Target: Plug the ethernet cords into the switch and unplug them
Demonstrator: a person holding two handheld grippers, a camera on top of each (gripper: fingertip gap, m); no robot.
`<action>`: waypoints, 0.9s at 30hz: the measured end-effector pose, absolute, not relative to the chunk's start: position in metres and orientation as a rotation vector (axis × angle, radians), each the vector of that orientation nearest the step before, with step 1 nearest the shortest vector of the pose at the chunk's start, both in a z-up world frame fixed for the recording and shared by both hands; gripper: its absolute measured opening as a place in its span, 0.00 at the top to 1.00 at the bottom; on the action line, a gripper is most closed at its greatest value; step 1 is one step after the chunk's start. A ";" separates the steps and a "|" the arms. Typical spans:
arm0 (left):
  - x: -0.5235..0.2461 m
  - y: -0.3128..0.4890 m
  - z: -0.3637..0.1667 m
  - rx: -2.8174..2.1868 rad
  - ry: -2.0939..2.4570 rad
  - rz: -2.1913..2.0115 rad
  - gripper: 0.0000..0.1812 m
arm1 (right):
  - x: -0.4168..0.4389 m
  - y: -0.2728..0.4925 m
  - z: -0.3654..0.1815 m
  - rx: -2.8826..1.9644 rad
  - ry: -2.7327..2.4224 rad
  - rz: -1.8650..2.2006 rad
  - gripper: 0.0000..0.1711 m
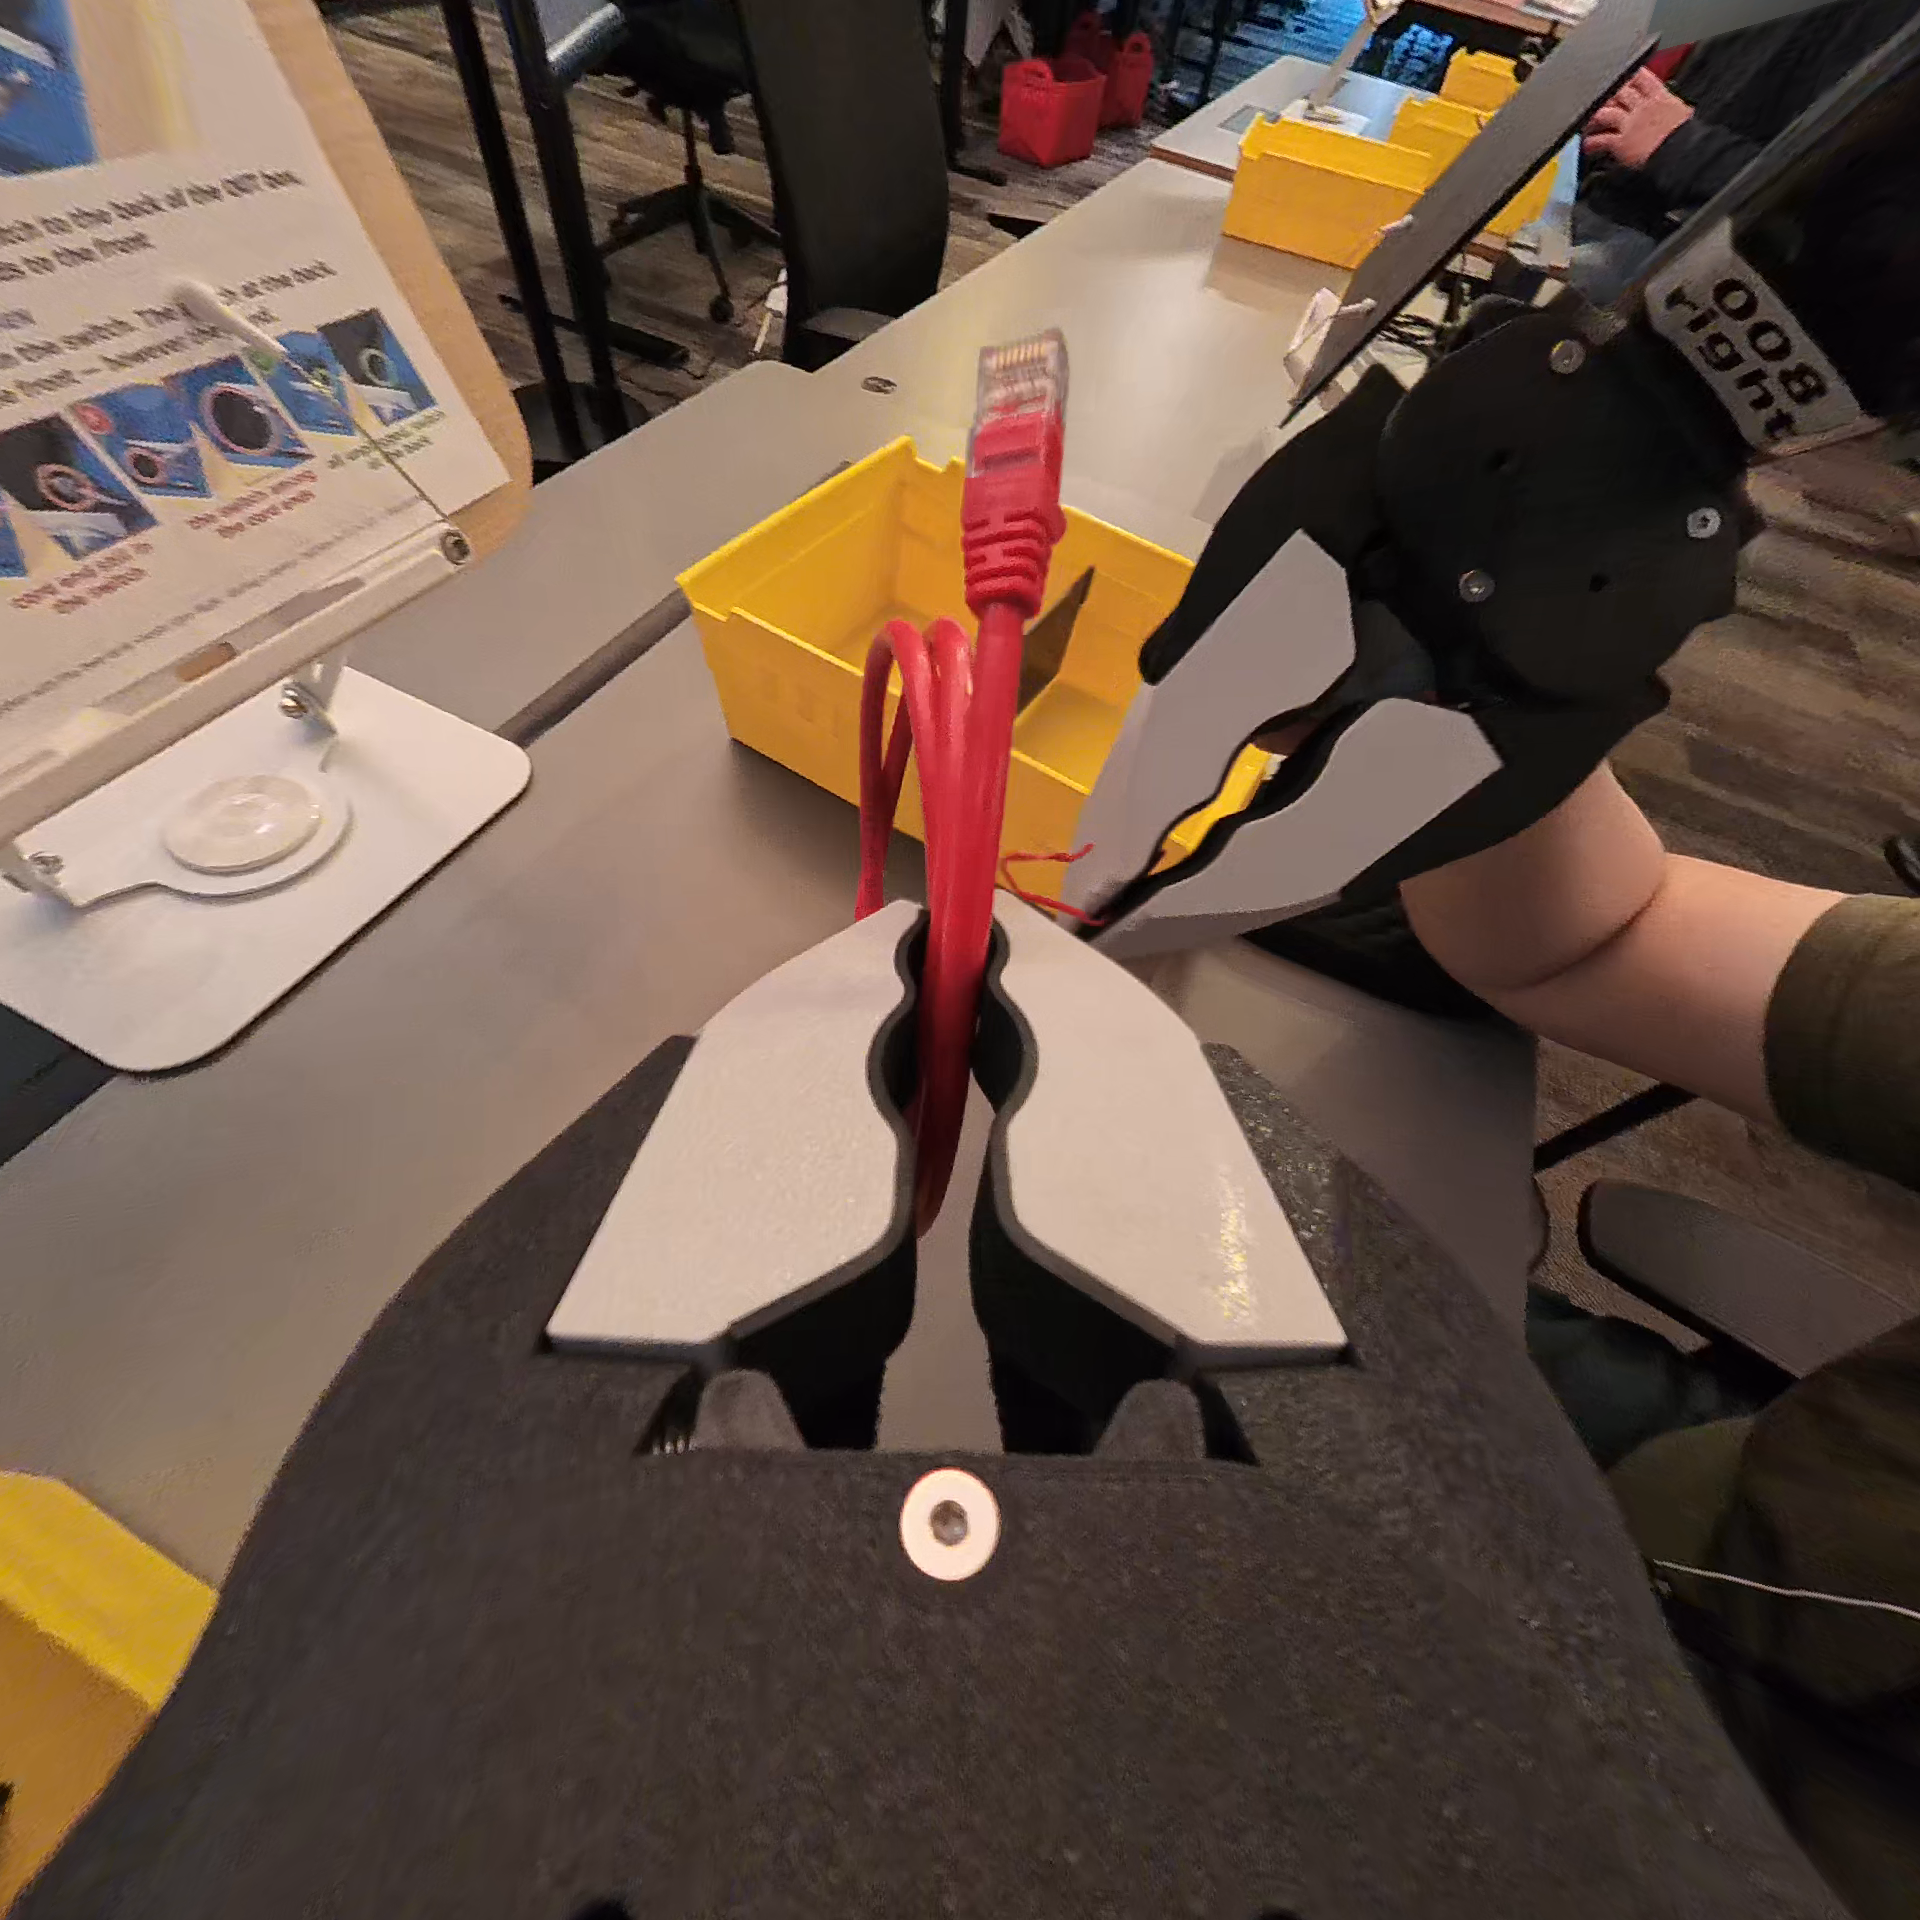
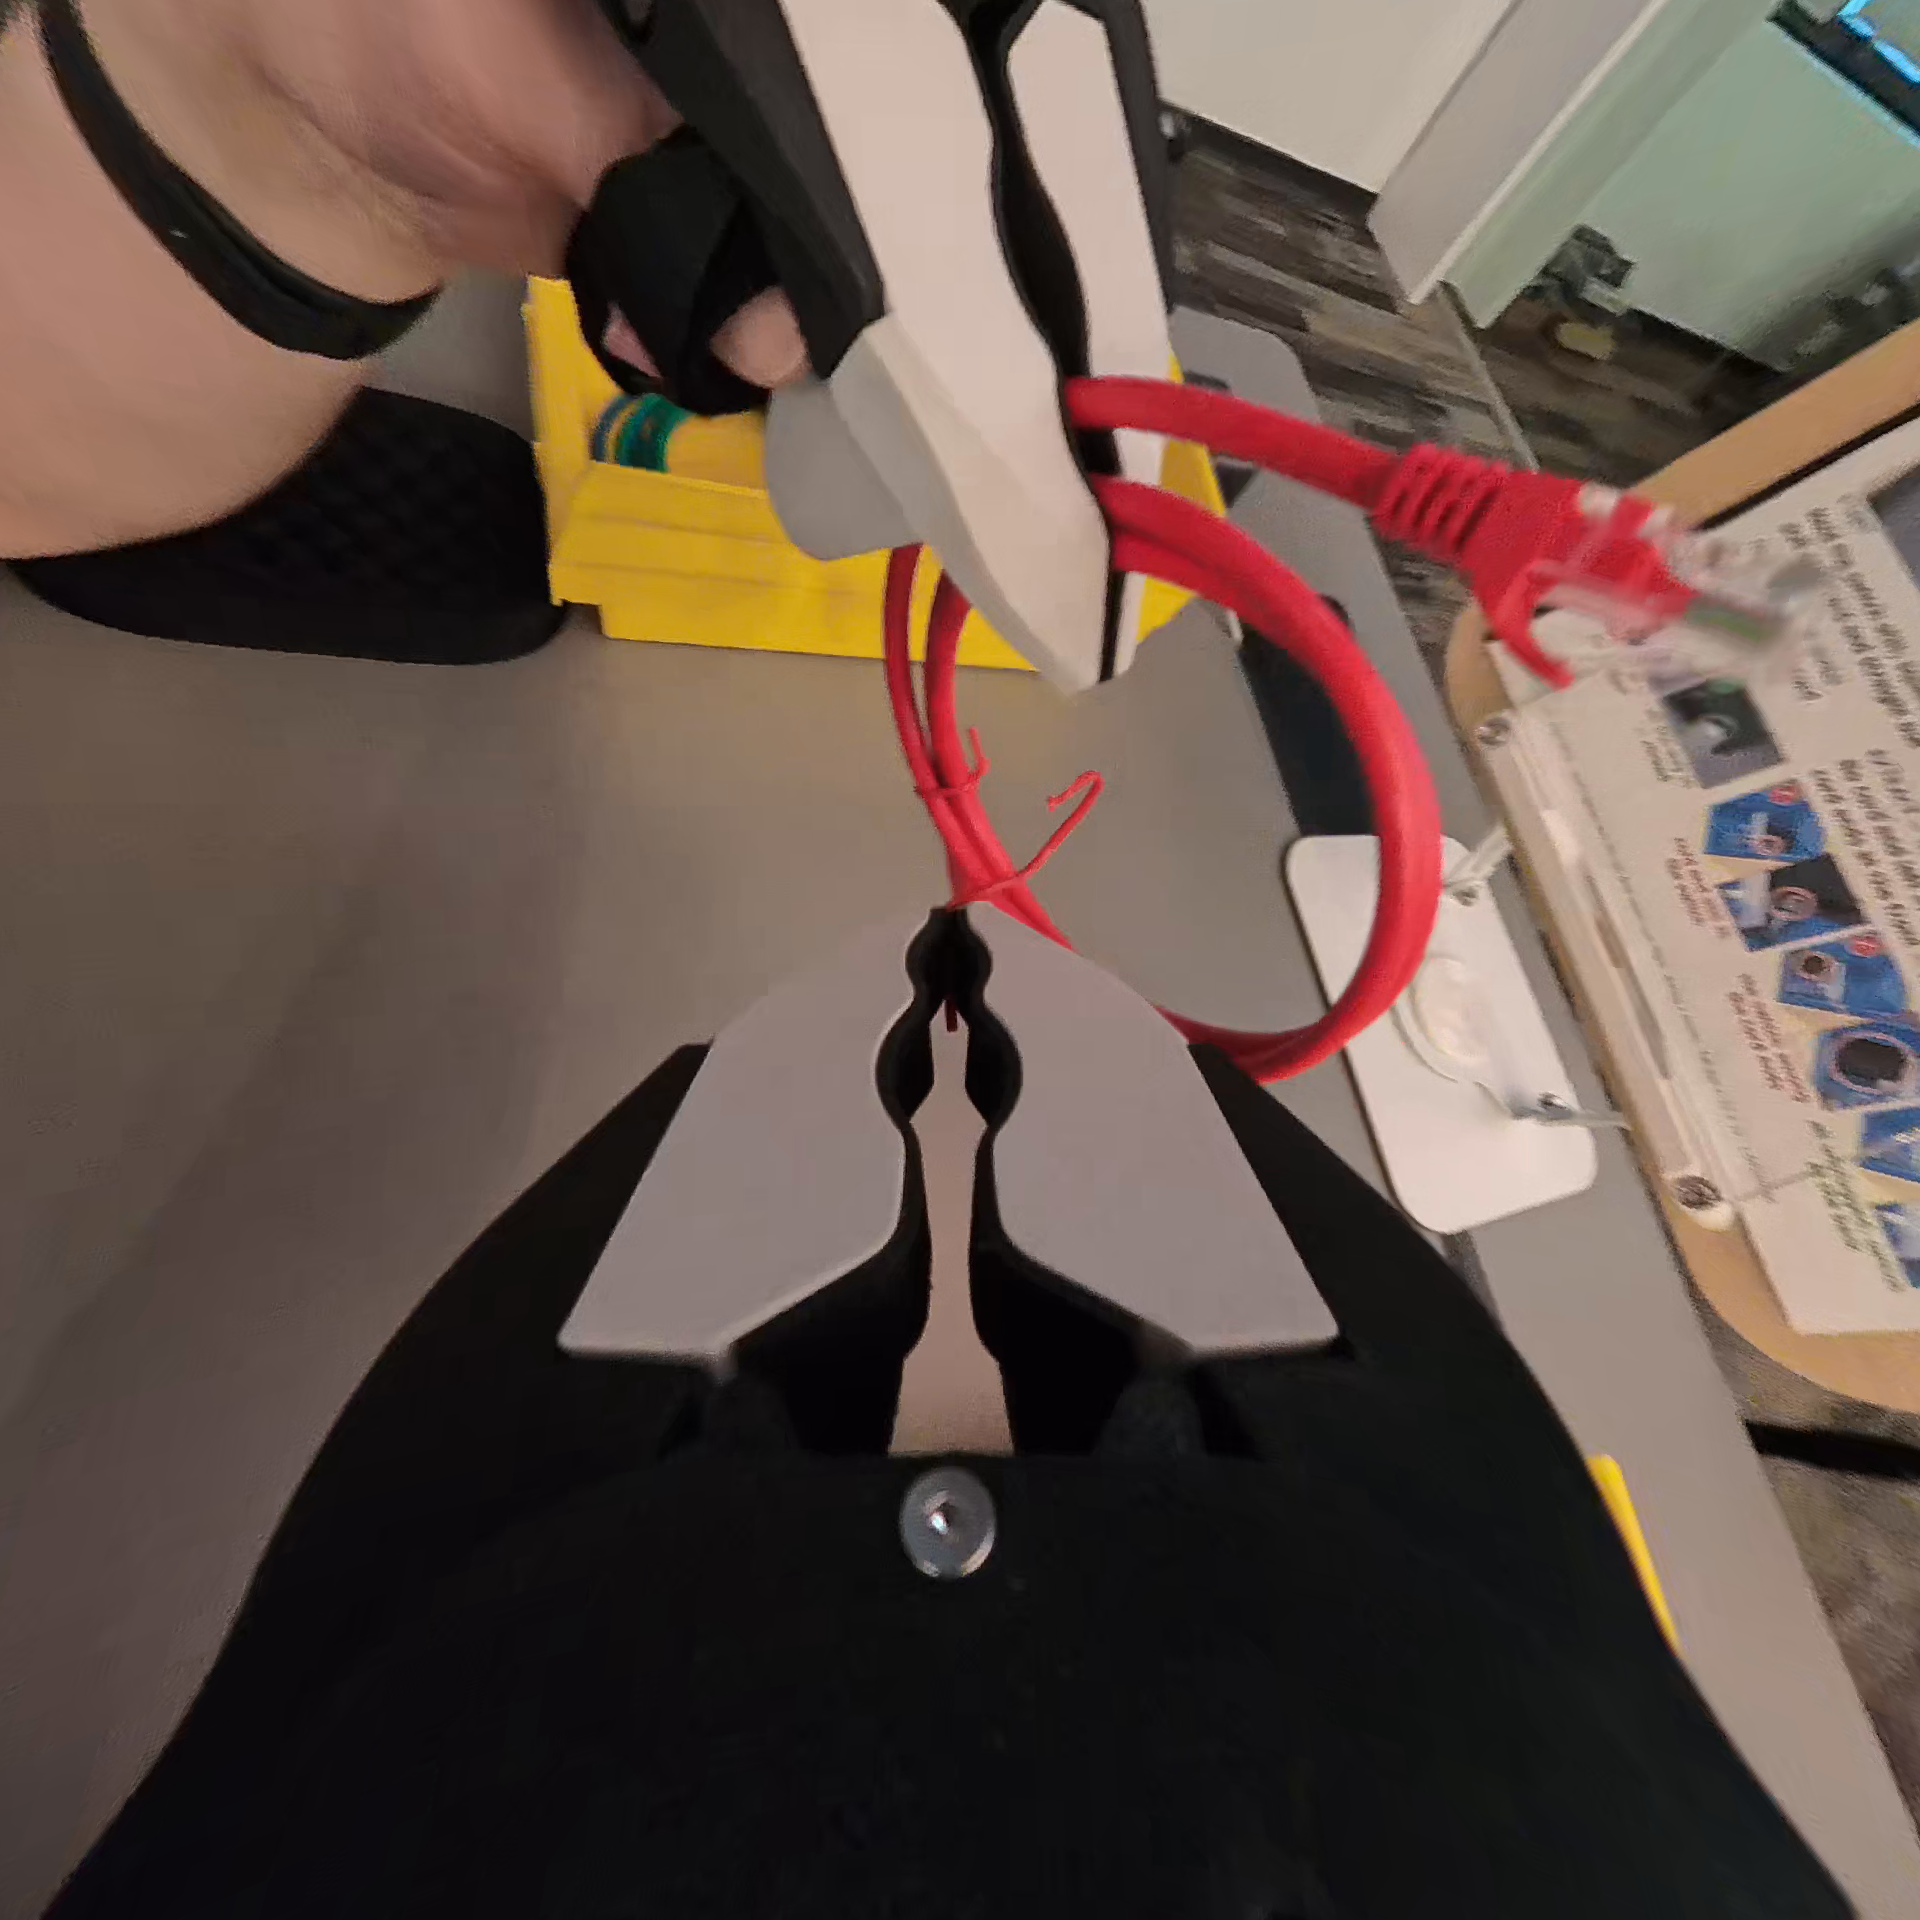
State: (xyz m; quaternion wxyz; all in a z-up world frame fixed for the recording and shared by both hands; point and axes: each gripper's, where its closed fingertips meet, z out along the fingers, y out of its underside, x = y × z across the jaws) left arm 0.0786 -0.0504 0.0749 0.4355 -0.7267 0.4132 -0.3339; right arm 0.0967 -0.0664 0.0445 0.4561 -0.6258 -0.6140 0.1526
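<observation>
Red ethernet cord, coiled in a few loops, is held up above the grey table between both tongs. The left tongs are closed on the bundled loops, and the clear plug with its red boot stands upright beyond the tips. The right tongs are pinched together on the thin red twist tie that wraps the coil, one tie end poking between the fingers. In the right wrist view the plug points to the right, blurred. A yellow bin sits on the table just behind the cord. A printed instruction sheet on a white stand is at the left. A person's forearm reaches in from the right.
</observation>
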 end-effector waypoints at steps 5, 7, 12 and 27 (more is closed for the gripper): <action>0.068 -0.040 0.076 -1.822 0.980 -0.771 0.97 | 0.104 -0.081 0.048 -1.555 -1.575 0.635 0.99; 0.064 -0.038 0.076 -1.825 0.974 -0.745 0.97 | 0.130 -0.082 0.061 -1.571 -1.563 0.640 0.99; 0.066 -0.041 0.078 -1.816 0.993 -0.724 0.97 | 0.341 -0.033 0.076 -1.970 -0.978 0.154 0.99; 0.078 -0.040 0.057 -1.870 1.055 -0.670 0.97 | 0.627 -0.002 -0.116 -2.551 0.175 0.063 0.99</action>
